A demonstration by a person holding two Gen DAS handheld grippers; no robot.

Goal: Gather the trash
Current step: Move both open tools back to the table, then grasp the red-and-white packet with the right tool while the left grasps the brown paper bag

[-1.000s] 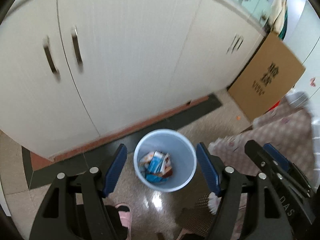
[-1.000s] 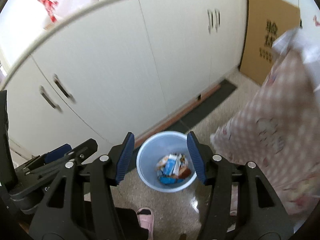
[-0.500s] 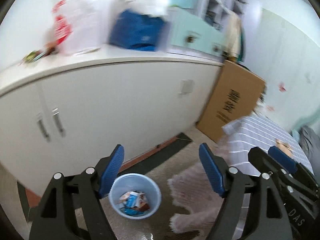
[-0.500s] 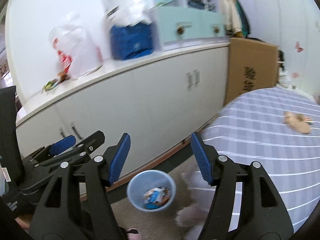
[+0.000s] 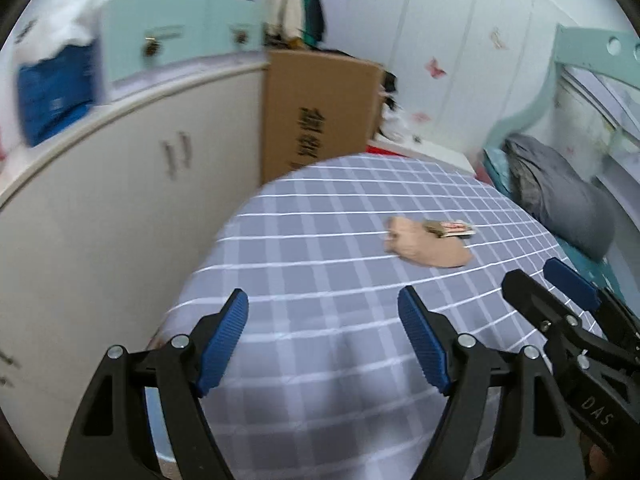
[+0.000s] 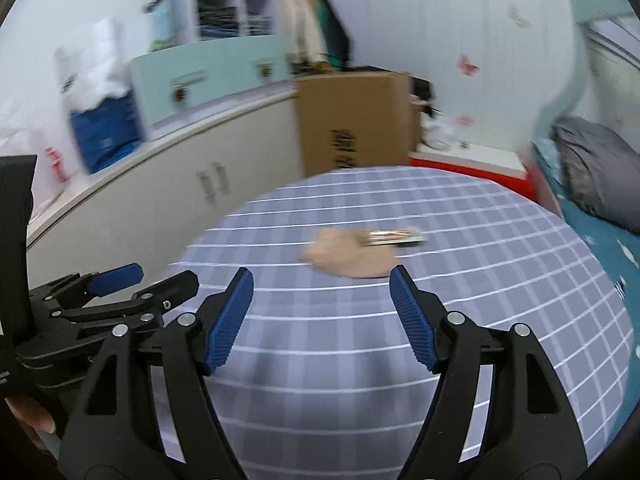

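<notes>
Both tongs hang over the near part of a table under a grey checked cloth (image 5: 320, 264), each spread wide with nothing between the blue pads. The left gripper (image 5: 323, 344) stands open; the right gripper (image 6: 321, 316) has just been opening further and is likewise empty. To the left of both runs a white cabinet (image 5: 120, 208), with a blue bag (image 5: 52, 96) and a pale green drawer unit (image 5: 176, 44) on top; a tall cardboard box (image 5: 316, 112) leans at its far end, just beyond the table edge. The trash lies ahead on the cloth: a crumpled tan paper (image 5: 424, 246) with a flat printed wrapper (image 5: 454, 229) touching its far right edge. From the left gripper it sits ahead and to the right; from the right gripper it sits almost straight ahead, slightly right of centre, the tan paper (image 6: 348, 258) nearer and the wrapper (image 6: 394, 237) behind. The wrapper's long axis runs across both views, roughly left to right. By judgement the right gripper is the better placed, being more squarely in line. The cloth between tongs and trash is bare, so nothing blocks the reach. Farther right a grey bundle of bedding (image 5: 560, 196) rests on a teal bed, well apart from the trash. Motion blur limits finer detail.
</notes>
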